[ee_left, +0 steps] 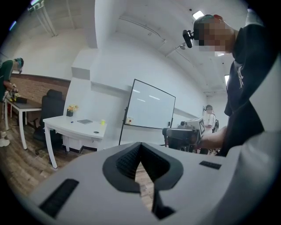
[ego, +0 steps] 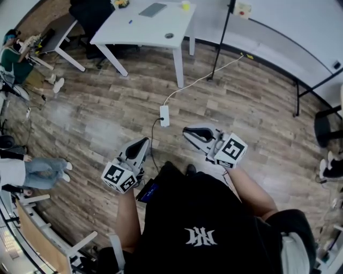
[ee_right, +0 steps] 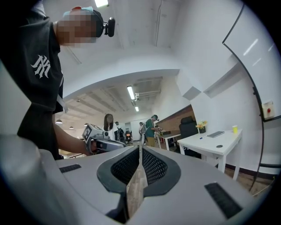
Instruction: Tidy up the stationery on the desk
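A white desk (ego: 140, 31) stands across the wooden floor, well ahead of me. On it lie a grey notebook (ego: 153, 9), a blue pen (ego: 130, 22), a yellow cup (ego: 185, 5) and a small dark round thing (ego: 169, 36). My left gripper (ego: 143, 142) and right gripper (ego: 187, 131) hover over the floor in front of my body, far from the desk. Both are shut with nothing between the jaws. The left gripper view shows the desk (ee_left: 74, 125) and the right gripper (ee_left: 182, 136). In the right gripper view the desk (ee_right: 215, 143) is at the right.
A white power strip (ego: 164, 115) with its cable lies on the floor between me and the desk. A black chair (ego: 91, 16) sits behind the desk. A whiteboard on a stand (ego: 222, 37) is at the right. People stand and sit at the left (ego: 32, 171).
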{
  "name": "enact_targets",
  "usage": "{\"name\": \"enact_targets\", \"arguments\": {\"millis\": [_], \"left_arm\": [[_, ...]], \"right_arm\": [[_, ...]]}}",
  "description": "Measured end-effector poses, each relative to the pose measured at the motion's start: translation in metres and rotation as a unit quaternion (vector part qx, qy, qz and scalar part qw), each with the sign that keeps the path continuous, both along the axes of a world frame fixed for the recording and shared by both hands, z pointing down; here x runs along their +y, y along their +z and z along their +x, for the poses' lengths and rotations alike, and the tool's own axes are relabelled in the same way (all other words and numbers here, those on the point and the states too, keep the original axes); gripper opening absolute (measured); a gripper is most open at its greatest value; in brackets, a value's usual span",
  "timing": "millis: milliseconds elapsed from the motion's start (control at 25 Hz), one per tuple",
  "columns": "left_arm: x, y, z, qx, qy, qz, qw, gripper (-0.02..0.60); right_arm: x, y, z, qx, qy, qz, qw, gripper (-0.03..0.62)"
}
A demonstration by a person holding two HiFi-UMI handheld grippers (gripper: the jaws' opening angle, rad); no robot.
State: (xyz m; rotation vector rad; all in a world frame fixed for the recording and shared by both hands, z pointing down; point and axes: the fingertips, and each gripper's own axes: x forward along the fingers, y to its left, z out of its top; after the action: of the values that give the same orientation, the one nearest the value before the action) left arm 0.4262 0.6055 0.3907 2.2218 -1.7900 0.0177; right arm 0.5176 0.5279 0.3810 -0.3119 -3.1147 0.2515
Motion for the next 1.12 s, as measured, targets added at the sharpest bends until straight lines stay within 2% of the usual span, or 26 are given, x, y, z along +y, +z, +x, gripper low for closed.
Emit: {"name": "enact_targets", "arguments": {"millis": [240,440,1120], "left_arm": [[-0.029,0.005,-0.009,0.007,0.010,-0.003,0.9999,0.000],[-0.062,0.011,-0.035,0.014,0.017,0.005,0.9997,0.000],[-0.211,-0.005,-0.210,0.031,0.047,0.026,0.9981,-0.001]], "right_arm": [[-0.024,0.005,-0.014,0.003,-0.001,-0.010,1.000,0.044],[-0.053,0.012,-0.040,0.016,-0.001,-0.006,1.000,0.044],[-0.196,0.008,-0.215,0.044,0.011,-0.005,0.999,0.044]]}}
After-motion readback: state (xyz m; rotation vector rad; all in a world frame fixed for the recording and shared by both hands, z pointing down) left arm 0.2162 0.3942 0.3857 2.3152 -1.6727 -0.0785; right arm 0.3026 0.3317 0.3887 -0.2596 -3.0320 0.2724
